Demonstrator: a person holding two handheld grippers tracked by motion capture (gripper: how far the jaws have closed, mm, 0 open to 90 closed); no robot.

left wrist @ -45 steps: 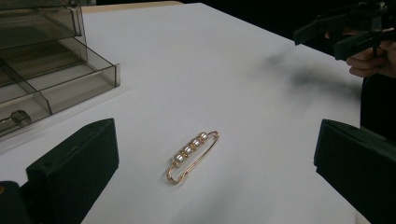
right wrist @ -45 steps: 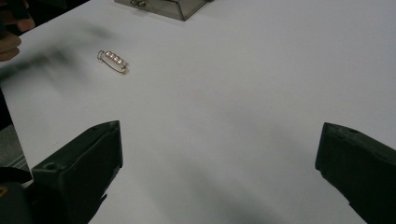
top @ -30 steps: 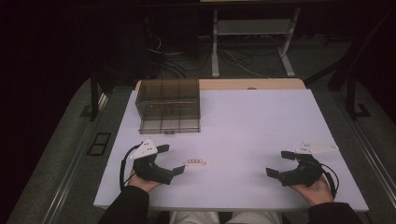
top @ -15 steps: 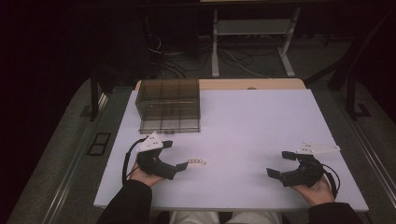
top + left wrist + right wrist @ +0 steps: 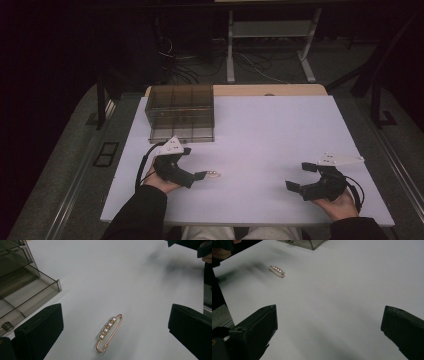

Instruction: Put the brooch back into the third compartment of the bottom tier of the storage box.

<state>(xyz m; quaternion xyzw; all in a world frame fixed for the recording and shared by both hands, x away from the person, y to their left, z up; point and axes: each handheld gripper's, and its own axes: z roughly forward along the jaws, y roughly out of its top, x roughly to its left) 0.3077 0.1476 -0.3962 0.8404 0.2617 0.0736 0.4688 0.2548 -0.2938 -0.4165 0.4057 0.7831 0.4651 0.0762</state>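
A gold safety-pin brooch (image 5: 215,174) strung with several pearls lies flat on the white tabletop (image 5: 275,130). My left gripper (image 5: 194,162) stands open just left of it, its near jaw tip almost at the brooch. In the left gripper view the brooch (image 5: 109,331) lies between and slightly ahead of the two wide-apart jaws of the left gripper (image 5: 115,326), touching neither. My right gripper (image 5: 297,176) rests open near the front right edge with nothing in it. From the right gripper (image 5: 329,332) the brooch (image 5: 276,269) lies far off.
A smoky clear compartment box (image 5: 181,112) stands at the back left of the table, close beyond the left hand; its corner (image 5: 17,285) sits left of the left jaw. Table legs and cables lie on the dark floor behind.
My left gripper has slid right and forward toward the brooch, bringing it between the jaws. The right gripper and the brooch have stayed put.
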